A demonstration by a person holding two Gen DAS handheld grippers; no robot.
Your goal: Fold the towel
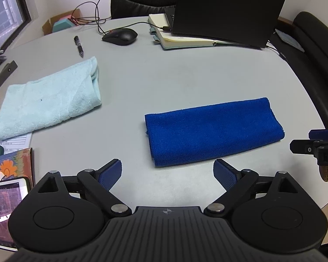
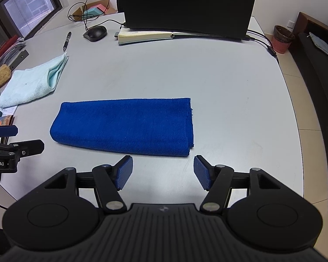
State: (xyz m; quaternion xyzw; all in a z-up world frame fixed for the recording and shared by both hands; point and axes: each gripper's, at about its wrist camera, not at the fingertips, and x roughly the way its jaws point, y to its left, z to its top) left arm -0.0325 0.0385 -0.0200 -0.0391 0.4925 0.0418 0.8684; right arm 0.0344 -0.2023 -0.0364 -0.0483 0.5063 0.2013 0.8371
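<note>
Blue towel [image 2: 124, 125]: folded into a long flat rectangle, it lies on the grey desk [image 2: 229, 87], alone, nothing touches it.
Left tool [image 1: 167, 174]: jaws stand wide, nothing between the blue pads; it hangs over bare desk just in front of the blue towel's near edge, towards its left end.
Right tool [image 2: 163, 172]: jaws apart and empty, not so wide as the left one; it is just in front of the blue towel's near right corner, not touching.
Light towel [image 1: 48, 100]: pale, loosely folded, left of the blue towel and apart from it.
Pen [image 1: 78, 45]: behind the light towel.
Mouse [image 1: 120, 36]: far behind the blue towel.
Laptop [image 2: 185, 4]: behind the blue towel, resting on an open notebook [image 2: 146, 37].
</note>
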